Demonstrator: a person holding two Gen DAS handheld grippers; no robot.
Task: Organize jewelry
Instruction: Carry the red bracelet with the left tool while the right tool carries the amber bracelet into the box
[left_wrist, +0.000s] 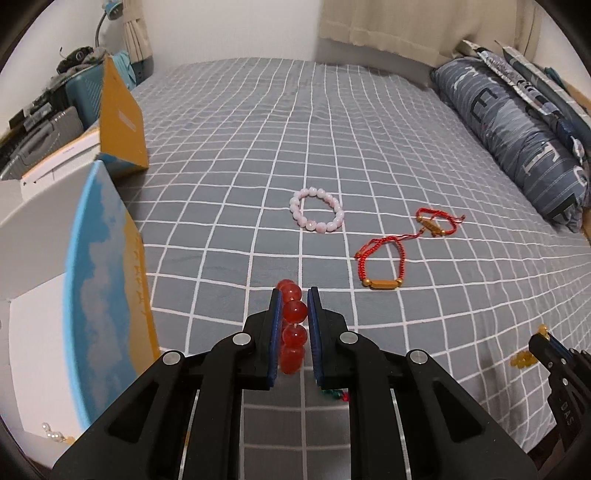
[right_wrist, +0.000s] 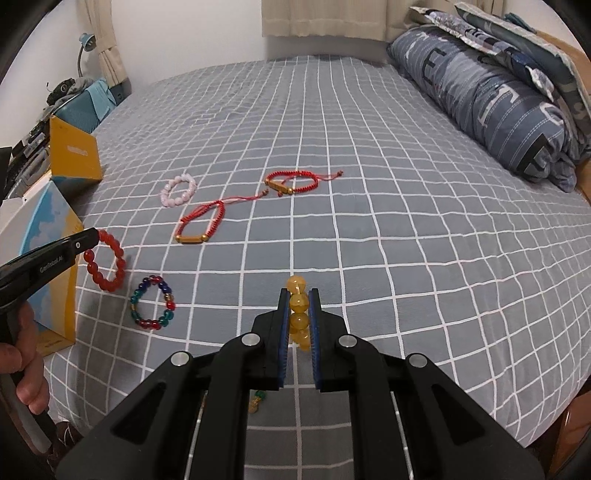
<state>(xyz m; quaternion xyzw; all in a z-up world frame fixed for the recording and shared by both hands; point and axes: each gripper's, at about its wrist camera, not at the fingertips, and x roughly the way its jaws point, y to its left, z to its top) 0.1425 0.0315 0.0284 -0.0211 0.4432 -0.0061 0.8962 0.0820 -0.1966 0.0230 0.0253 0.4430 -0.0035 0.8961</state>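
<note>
My left gripper (left_wrist: 295, 295) is shut on a red bead bracelet (left_wrist: 293, 326) and holds it above the bed; the bracelet hangs from it in the right wrist view (right_wrist: 105, 264). My right gripper (right_wrist: 298, 295) is shut on a yellow bead bracelet (right_wrist: 298, 314). On the grey checked bedsheet (left_wrist: 258, 147) lie a pink bead bracelet (left_wrist: 318, 214), two red cord bracelets with gold bars (left_wrist: 382, 267) (left_wrist: 437, 221), and a multicoloured bead bracelet (right_wrist: 152, 302). An open box with a blue and yellow lid (left_wrist: 103, 280) stands at the left, holding a pearl piece (left_wrist: 51, 435).
A second yellow box (left_wrist: 122, 118) stands further back at the left bed edge. A folded blue quilt and pillows (left_wrist: 517, 129) lie along the right side. Luggage and clutter (left_wrist: 55, 110) sit beyond the left edge.
</note>
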